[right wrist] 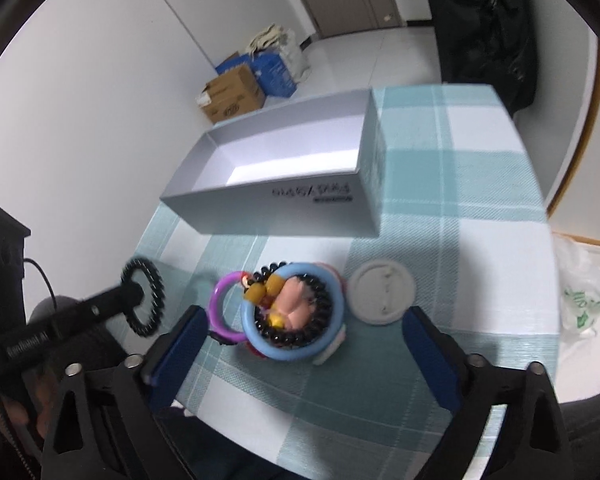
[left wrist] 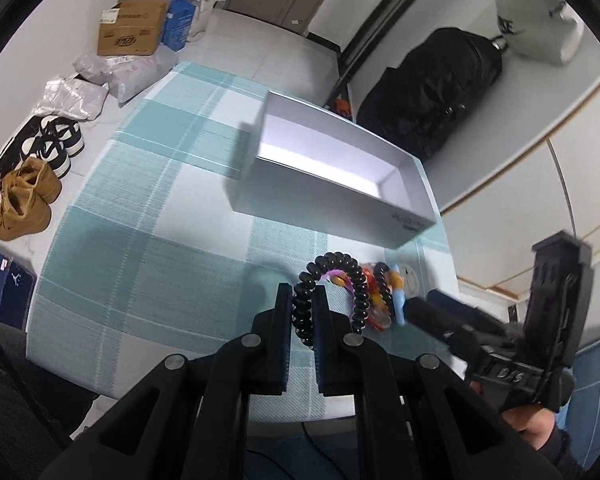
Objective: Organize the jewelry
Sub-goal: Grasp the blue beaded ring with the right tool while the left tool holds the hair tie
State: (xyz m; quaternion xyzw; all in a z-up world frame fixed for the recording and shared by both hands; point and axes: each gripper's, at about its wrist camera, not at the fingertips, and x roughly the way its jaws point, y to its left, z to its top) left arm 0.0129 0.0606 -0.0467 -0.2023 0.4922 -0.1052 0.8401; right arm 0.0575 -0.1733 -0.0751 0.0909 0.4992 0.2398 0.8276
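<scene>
My left gripper (left wrist: 303, 300) is shut on a black spiral hair tie (left wrist: 332, 292) and holds it just above the table; it also shows in the right wrist view (right wrist: 142, 296). A pile of jewelry (right wrist: 288, 312) lies on the checked cloth: a blue ring (right wrist: 296, 354), a purple ring (right wrist: 220, 312), a black coil, yellow beads and a pink piece. My right gripper (right wrist: 300, 340) is open, its fingers on either side of the pile. An open white box (right wrist: 284, 196) stands behind the pile and looks empty.
A round white lid (right wrist: 380, 294) lies right of the pile. The table's cloth (left wrist: 140, 240) is teal and white. Shoes (left wrist: 32, 184), cardboard boxes (left wrist: 132, 28) and bags sit on the floor. A black backpack (left wrist: 428, 92) stands beyond the table.
</scene>
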